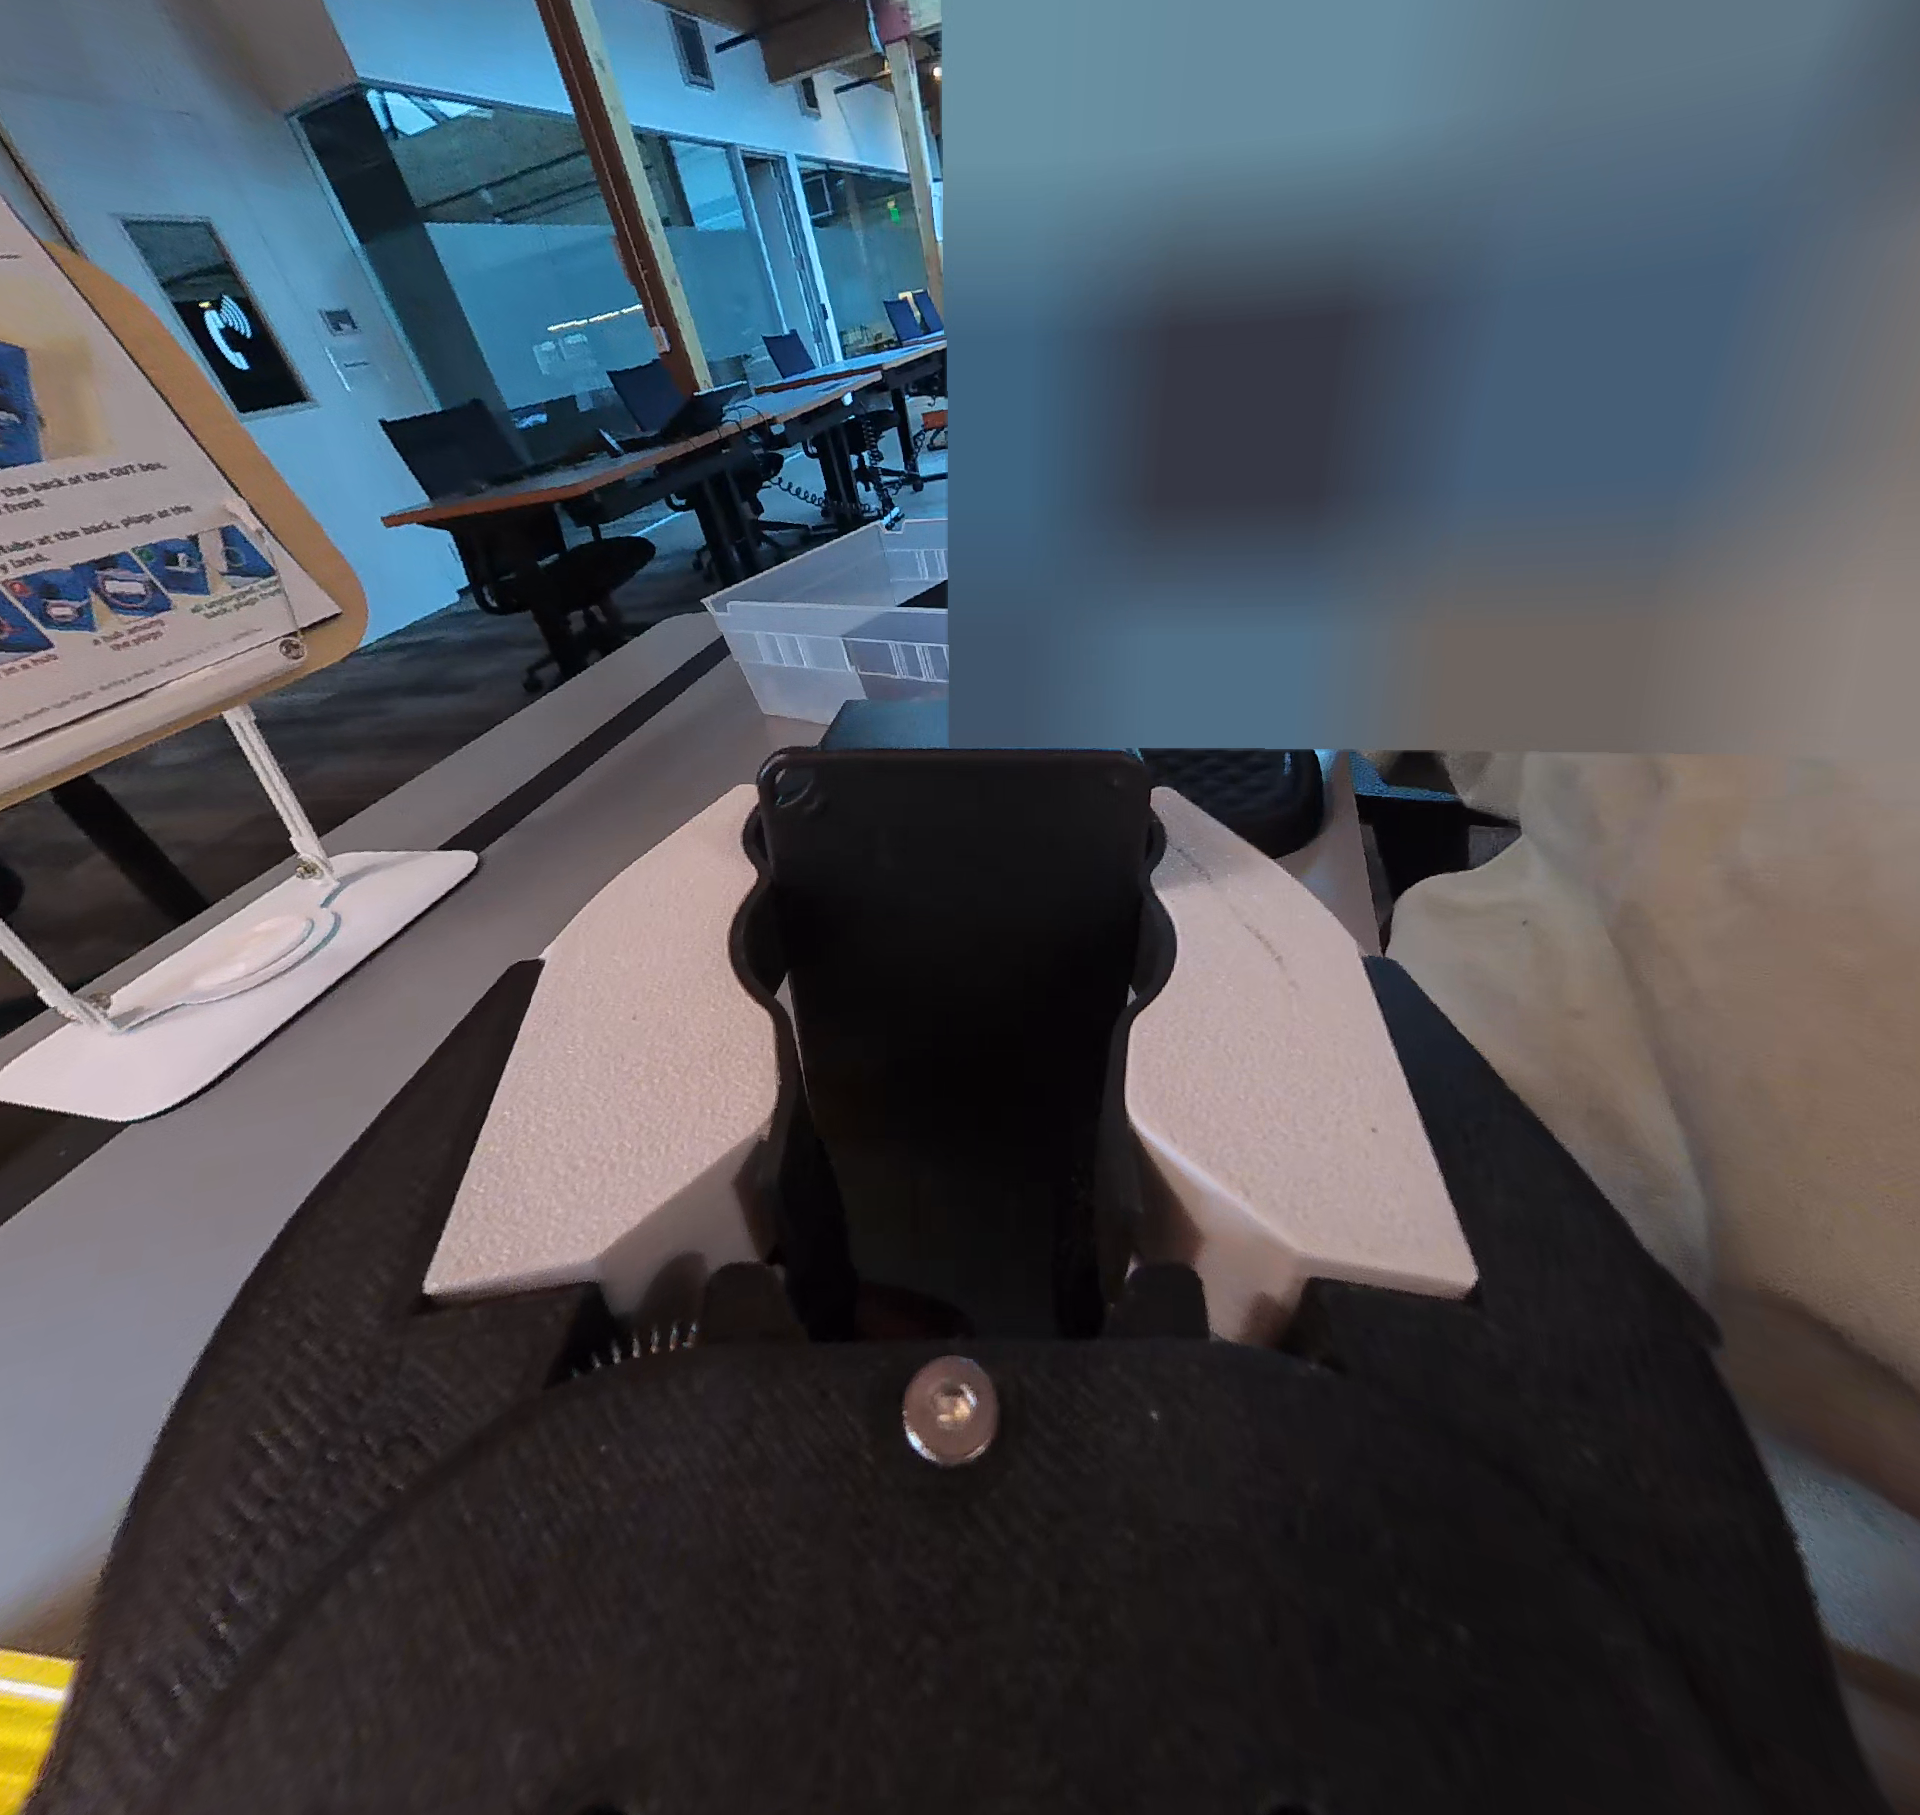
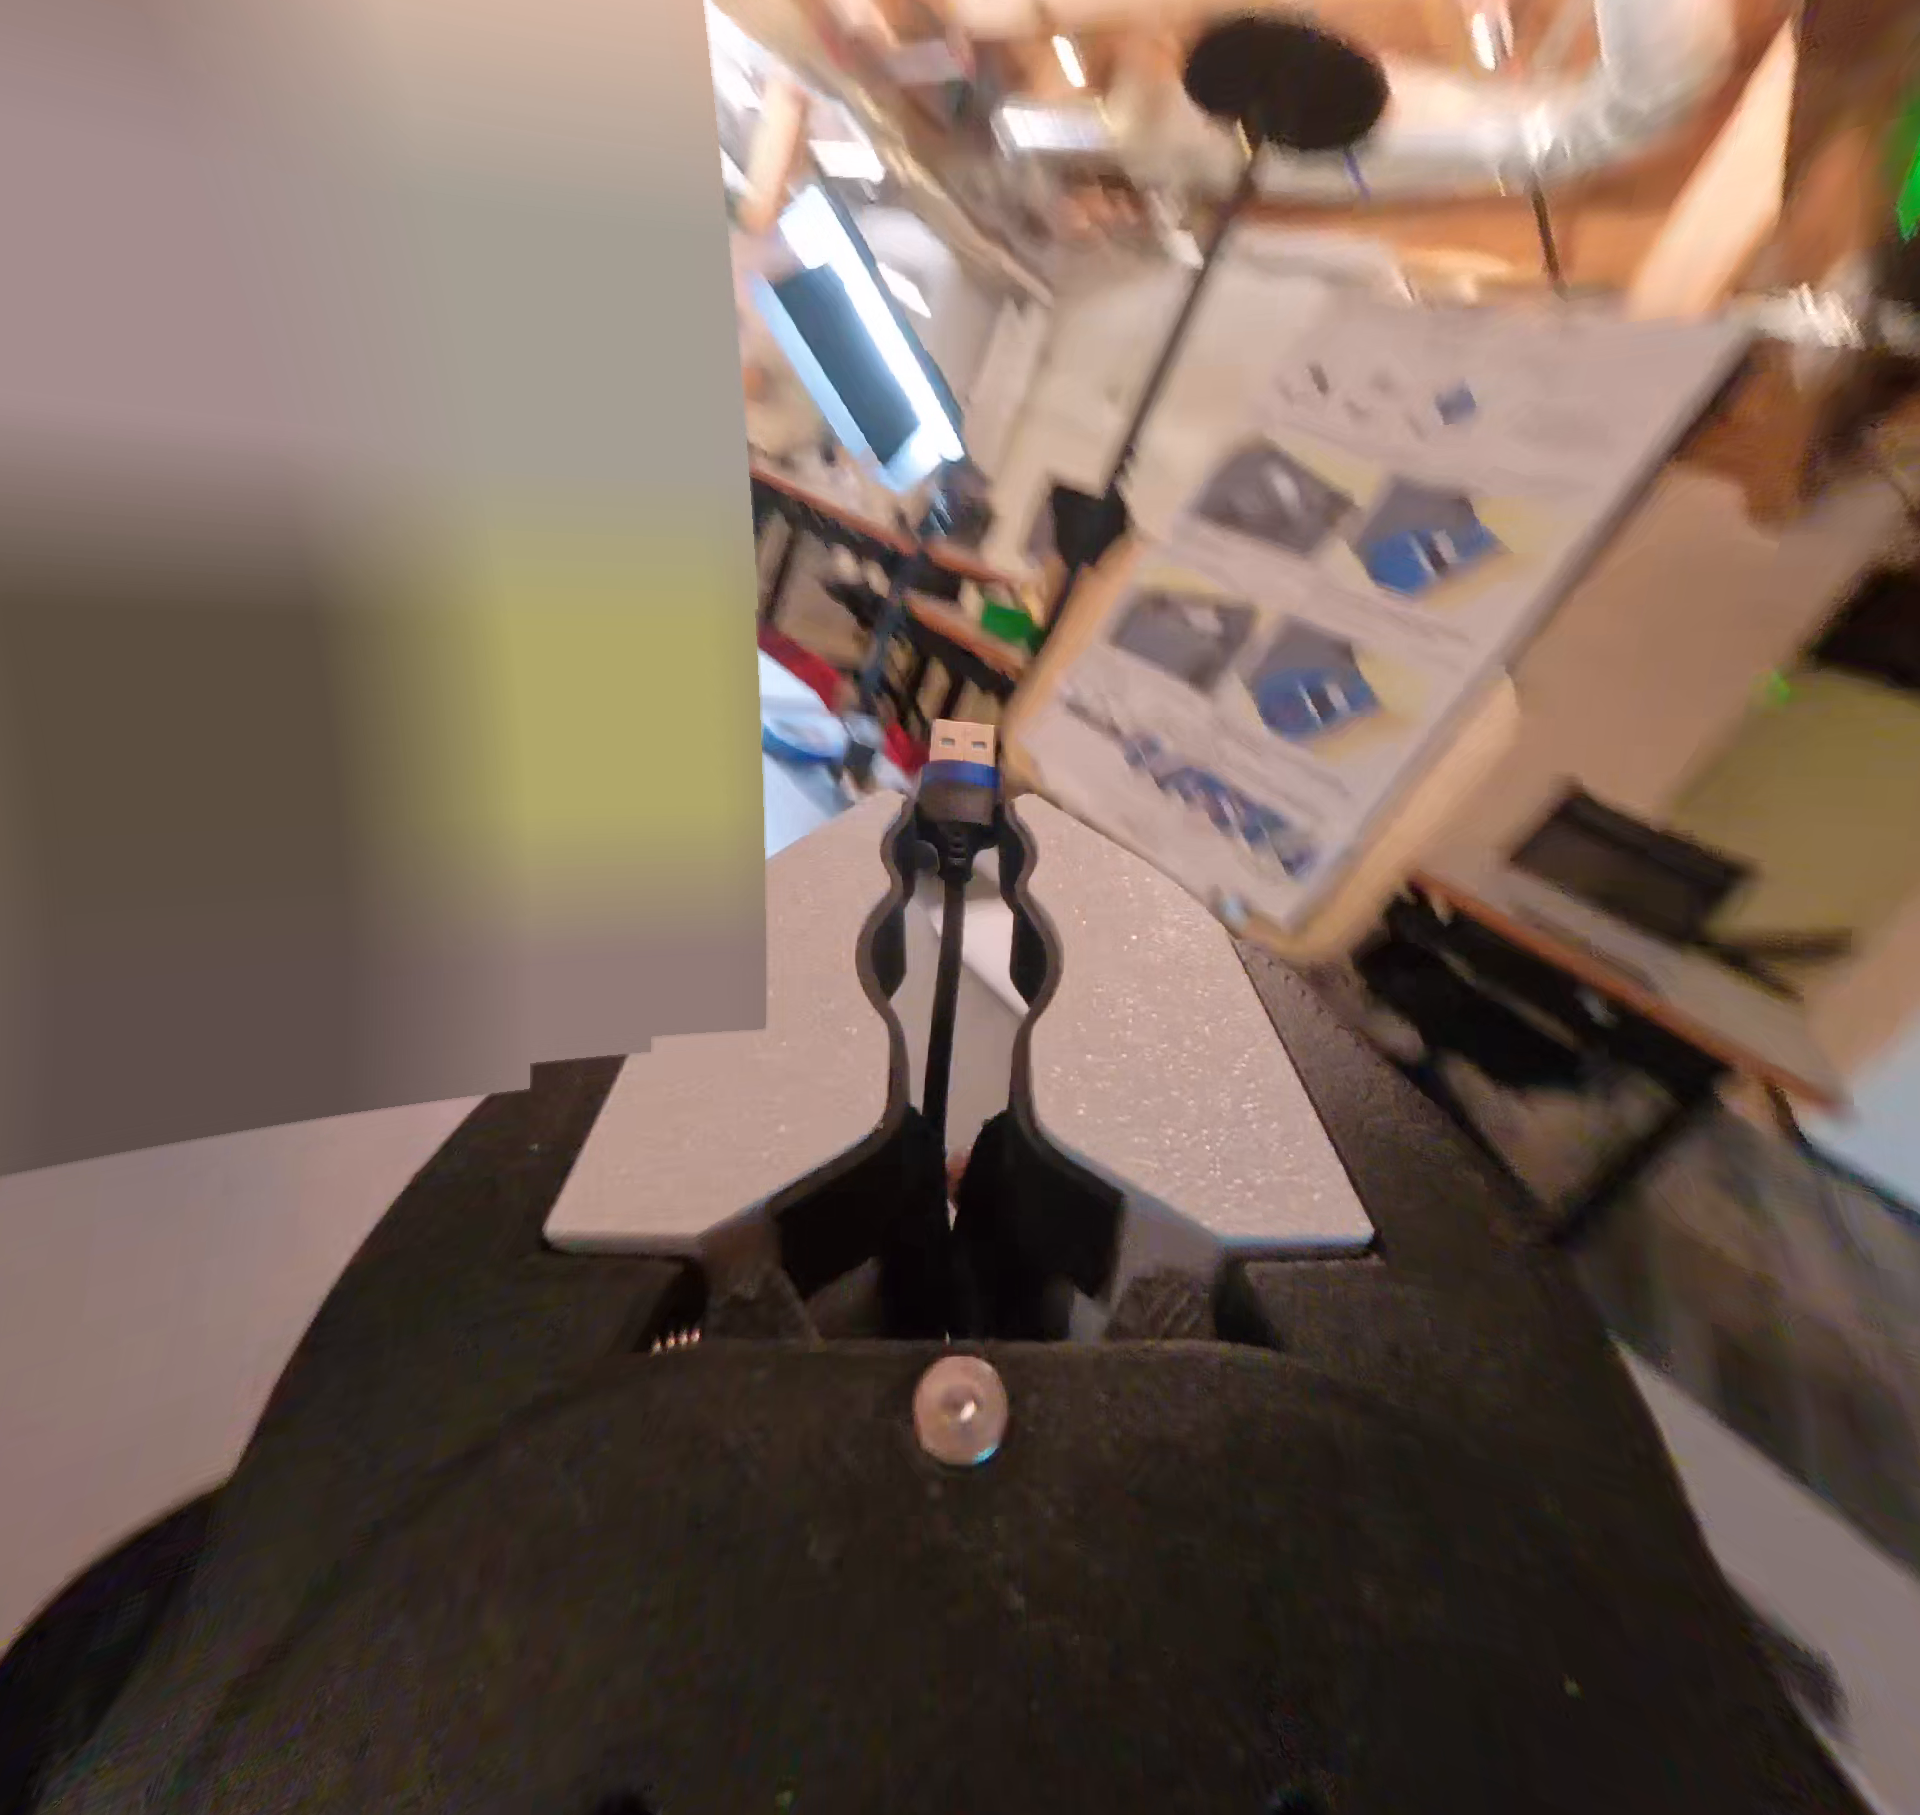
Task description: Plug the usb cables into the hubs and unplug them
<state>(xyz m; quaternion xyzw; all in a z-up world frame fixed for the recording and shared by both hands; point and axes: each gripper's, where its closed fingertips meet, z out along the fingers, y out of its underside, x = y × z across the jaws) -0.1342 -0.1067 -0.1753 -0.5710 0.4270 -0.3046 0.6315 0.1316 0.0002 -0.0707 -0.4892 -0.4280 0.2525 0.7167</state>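
Observation:
In the left wrist view my left gripper [image 1: 954,830] is shut on a flat black USB hub [image 1: 951,986], which stands lengthwise between the white fingers [image 1: 644,1059] and fills the gap. It is held above the grey table [image 1: 125,1298]. In the right wrist view my right gripper [image 2: 958,820] is shut on a black USB cable plug [image 2: 962,778] with a blue band; its silver metal end points forward past the fingertips. The black cable [image 2: 940,1017] runs back between the fingers. The right view is blurred by motion and tilted upward.
A clear plastic bin [image 1: 831,633] sits on the table ahead of the left gripper. An instruction sheet on a white stand [image 1: 239,934] is at the left; a similar board [image 2: 1351,602] shows at the right. Cream fabric of a person [image 1: 1610,1038] is close at right. Office desks stand beyond.

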